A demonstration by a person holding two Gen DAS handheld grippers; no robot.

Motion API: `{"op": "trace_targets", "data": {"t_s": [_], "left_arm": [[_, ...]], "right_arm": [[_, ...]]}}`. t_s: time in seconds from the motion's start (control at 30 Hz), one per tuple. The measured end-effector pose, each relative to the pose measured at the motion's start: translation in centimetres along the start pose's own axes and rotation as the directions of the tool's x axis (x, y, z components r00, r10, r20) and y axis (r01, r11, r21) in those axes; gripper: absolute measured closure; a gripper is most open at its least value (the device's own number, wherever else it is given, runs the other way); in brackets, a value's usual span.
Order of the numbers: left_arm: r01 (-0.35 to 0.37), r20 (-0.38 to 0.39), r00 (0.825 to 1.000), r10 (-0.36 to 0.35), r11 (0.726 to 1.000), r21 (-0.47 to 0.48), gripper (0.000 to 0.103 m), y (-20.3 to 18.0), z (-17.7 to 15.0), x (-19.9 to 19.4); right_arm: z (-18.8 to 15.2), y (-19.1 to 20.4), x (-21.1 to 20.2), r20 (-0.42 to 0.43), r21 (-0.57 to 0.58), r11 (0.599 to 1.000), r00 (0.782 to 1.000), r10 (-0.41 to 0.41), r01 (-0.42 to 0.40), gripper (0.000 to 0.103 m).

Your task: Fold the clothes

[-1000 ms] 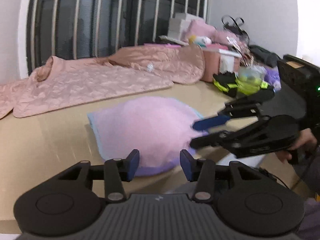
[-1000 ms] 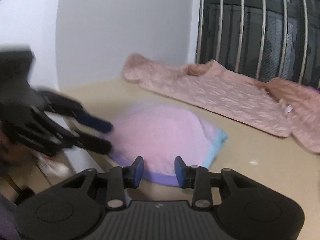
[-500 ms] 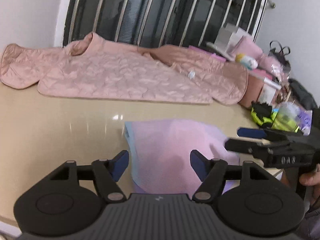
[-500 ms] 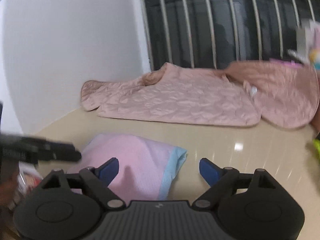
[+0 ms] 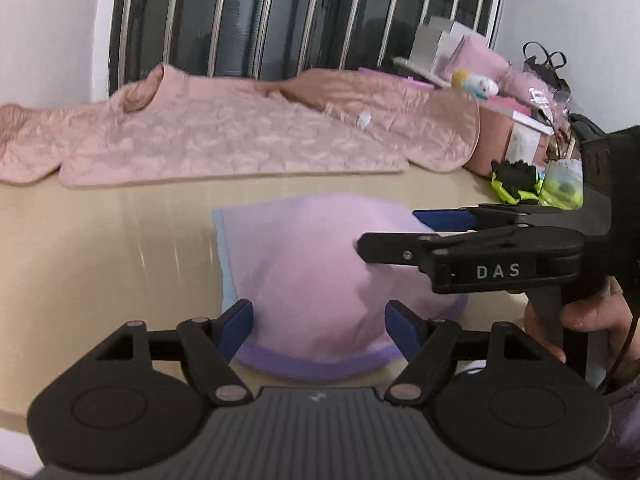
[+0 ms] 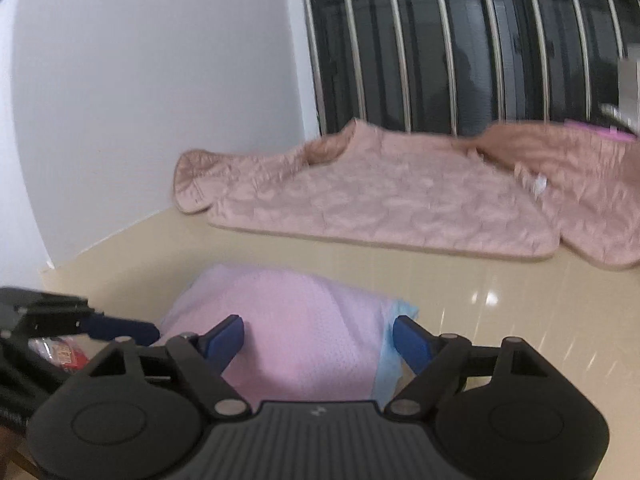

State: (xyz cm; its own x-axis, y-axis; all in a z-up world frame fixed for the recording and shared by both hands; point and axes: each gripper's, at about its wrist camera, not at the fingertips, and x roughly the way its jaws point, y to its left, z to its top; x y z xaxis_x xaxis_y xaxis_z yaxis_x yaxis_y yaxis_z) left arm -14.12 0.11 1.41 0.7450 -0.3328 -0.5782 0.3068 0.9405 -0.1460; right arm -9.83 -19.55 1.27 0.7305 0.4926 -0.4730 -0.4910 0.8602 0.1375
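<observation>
A folded pink garment point(image 5: 316, 268) with a light-blue edge and a purple hem lies flat on the beige table point(image 5: 100, 248). My left gripper point(image 5: 320, 320) hovers at its near hem. Its jaws are opening, and the blue pads stand apart from the cloth. From the right, my right gripper point(image 5: 400, 232) reaches over the garment's right side. In the right wrist view the garment point(image 6: 304, 320) lies between and below the right gripper point(image 6: 318, 336). Its jaws are wide and closing a little, gripping nothing. The left gripper's blue fingertip point(image 6: 120, 328) shows at the left.
A pink quilted jacket point(image 5: 240, 140) point(image 6: 400, 200) lies spread along the back under a barred window point(image 5: 280, 20). Boxes, a plush toy point(image 5: 476, 82), bags and a yellow-green item point(image 5: 520, 186) crowd the back right. A red packet point(image 6: 60, 356) sits past the table's left edge.
Both grippers' jaws have spread from narrow to wide. Both views have rolled level. The right gripper has swung round towards the garment's right side.
</observation>
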Motion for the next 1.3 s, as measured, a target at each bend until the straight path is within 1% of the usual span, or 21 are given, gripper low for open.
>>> {"op": "trace_targets", "data": {"t_s": [0.13,0.2,0.27,0.33,0.37,0.4,0.43,0.47,0.53,0.57,0.6,0.63,0.67,0.7,0.73,0.8,0.87,0.97,1.1,1.2,1.3], "left_arm": [[-0.009,0.003,1.000,0.009,0.999,0.040,0.029,-0.4,-0.7,0.2],[-0.011,0.006,1.000,0.010,0.999,0.049,0.029,-0.4,-0.8,0.3],[-0.016,0.011,1.000,0.015,0.998,0.059,0.030,-0.5,-0.9,0.4],[-0.028,0.017,0.999,0.027,0.996,0.080,0.040,-0.7,-1.0,0.4],[-0.032,0.020,0.999,0.030,0.996,0.085,0.043,-0.7,-1.0,0.4],[-0.027,0.023,0.999,0.026,0.997,0.075,0.051,-0.5,-1.1,0.3],[-0.026,0.027,0.999,0.024,0.998,0.060,0.059,-0.3,-1.0,0.3],[-0.024,0.030,0.999,0.023,0.999,0.047,0.061,-0.1,-1.0,0.2],[-0.022,0.047,0.999,0.021,0.999,0.033,0.070,0.1,-1.2,0.3],[-0.024,0.054,0.998,0.023,0.999,0.028,0.071,0.1,-1.2,0.3],[-0.026,0.059,0.998,0.025,0.999,0.024,0.077,0.1,-1.2,0.4],[-0.025,0.060,0.998,0.024,0.999,0.019,0.085,0.0,-1.2,0.4],[-0.020,0.058,0.998,0.019,1.000,0.014,0.087,-0.1,-1.2,0.4],[-0.017,0.057,0.998,0.017,1.000,0.010,0.090,-0.2,-1.2,0.3],[-0.023,0.058,0.998,0.022,1.000,0.010,0.091,-0.3,-1.1,0.3],[-0.027,0.061,0.998,0.027,1.000,0.001,0.093,-0.4,-1.0,0.2],[-0.039,0.084,0.996,0.037,0.999,0.012,0.093,-0.7,-0.6,-0.3],[-0.053,0.143,0.989,0.042,0.996,0.069,0.093,-1.7,0.5,-1.6],[-0.050,0.218,0.976,0.022,0.991,0.122,0.093,-2.3,3.4,-2.7],[-0.052,0.271,0.963,0.005,0.985,0.165,0.093,-2.6,6.1,-2.6],[-0.061,0.319,0.948,-0.012,0.974,0.217,0.093,-2.9,9.3,-1.9]], "right_arm": [[-1.2,0.0,0.7,-0.040,0.024,1.000,0.999,0.015,-0.014,0.021],[-1.6,0.1,0.5,-0.027,0.024,1.000,1.000,0.013,-0.012,0.022],[-1.6,0.3,0.7,-0.030,0.027,1.000,0.999,0.013,-0.012,0.025],[-1.7,0.5,0.5,-0.034,0.025,1.000,0.999,0.014,-0.013,0.034],[-1.8,0.7,0.4,-0.035,0.025,1.000,0.999,0.013,-0.012,0.036],[-1.8,0.8,0.3,-0.035,0.024,1.000,0.999,0.013,-0.012,0.041],[-2.0,1.0,0.3,-0.028,0.020,1.000,1.000,0.005,-0.005,0.043],[-2.1,1.1,0.3,-0.021,0.015,1.000,1.000,-0.002,0.003,0.043],[-2.4,1.4,0.2,-0.007,0.005,1.000,1.000,-0.018,0.018,0.043],[-2.6,1.6,0.2,0.000,0.000,1.000,1.000,-0.025,0.025,0.043],[-2.6,1.8,0.2,-0.001,-0.005,1.000,1.000,-0.030,0.030,0.044],[-2.5,1.9,0.2,-0.002,-0.010,0.999,0.999,-0.035,0.035,0.052],[-2.5,2.0,0.1,-0.002,-0.011,1.000,1.000,-0.020,0.020,0.061],[-2.5,1.9,0.0,-0.003,0.016,1.000,1.000,0.009,-0.009,0.080],[-2.6,2.1,-0.1,0.001,0.018,1.000,1.000,0.004,-0.004,0.083],[-2.6,2.5,-0.4,0.011,0.017,1.000,1.000,-0.011,0.011,0.086],[-2.6,3.0,-0.8,0.025,0.012,1.000,0.999,-0.023,0.023,0.087],[-1.8,3.7,-1.9,0.070,0.002,0.999,0.997,-0.037,0.036,0.089],[1.0,3.8,-3.5,0.143,-0.050,0.996,0.988,-0.060,0.068,0.090],[3.5,3.4,-4.2,0.194,-0.089,0.991,0.978,-0.081,0.100,0.090],[6.7,2.3,-4.2,0.245,-0.108,0.984,0.963,-0.113,0.143,0.090]]}}
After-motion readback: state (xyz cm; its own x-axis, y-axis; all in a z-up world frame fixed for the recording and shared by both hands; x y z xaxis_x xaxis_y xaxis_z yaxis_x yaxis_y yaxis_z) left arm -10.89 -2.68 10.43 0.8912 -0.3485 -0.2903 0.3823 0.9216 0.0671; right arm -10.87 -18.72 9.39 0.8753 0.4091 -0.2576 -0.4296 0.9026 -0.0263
